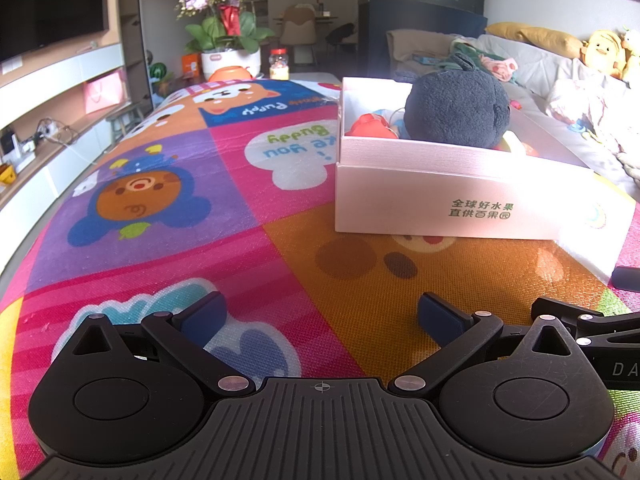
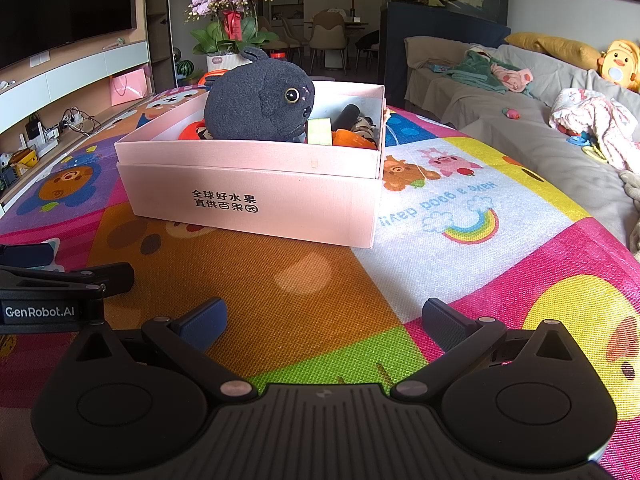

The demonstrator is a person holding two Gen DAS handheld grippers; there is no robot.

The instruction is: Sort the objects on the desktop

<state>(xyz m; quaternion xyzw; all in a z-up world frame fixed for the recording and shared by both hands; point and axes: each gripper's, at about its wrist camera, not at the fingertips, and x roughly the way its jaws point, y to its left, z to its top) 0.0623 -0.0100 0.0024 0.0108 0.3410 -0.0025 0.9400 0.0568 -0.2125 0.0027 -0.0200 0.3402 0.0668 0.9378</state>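
Note:
A pale pink cardboard box (image 1: 460, 200) (image 2: 248, 196) stands on the colourful cartoon mat (image 1: 180, 208) (image 2: 460, 216). In it sits a dark grey plush animal (image 1: 456, 112) (image 2: 260, 100) with orange and red toys (image 2: 352, 138), a pale green block (image 2: 320, 131) and a black cylinder (image 2: 346, 114). My left gripper (image 1: 318, 316) is open and empty, low over the mat in front of the box. My right gripper (image 2: 324, 320) is open and empty, also in front of the box. Each gripper's side shows at the edge of the other's view.
A sofa (image 2: 500, 92) with clothes and a yellow plush (image 2: 618, 66) runs along the right. A potted orchid (image 1: 228, 32) and a jar (image 1: 279, 64) stand beyond the mat's far end. A TV and shelving (image 1: 60, 92) are on the left.

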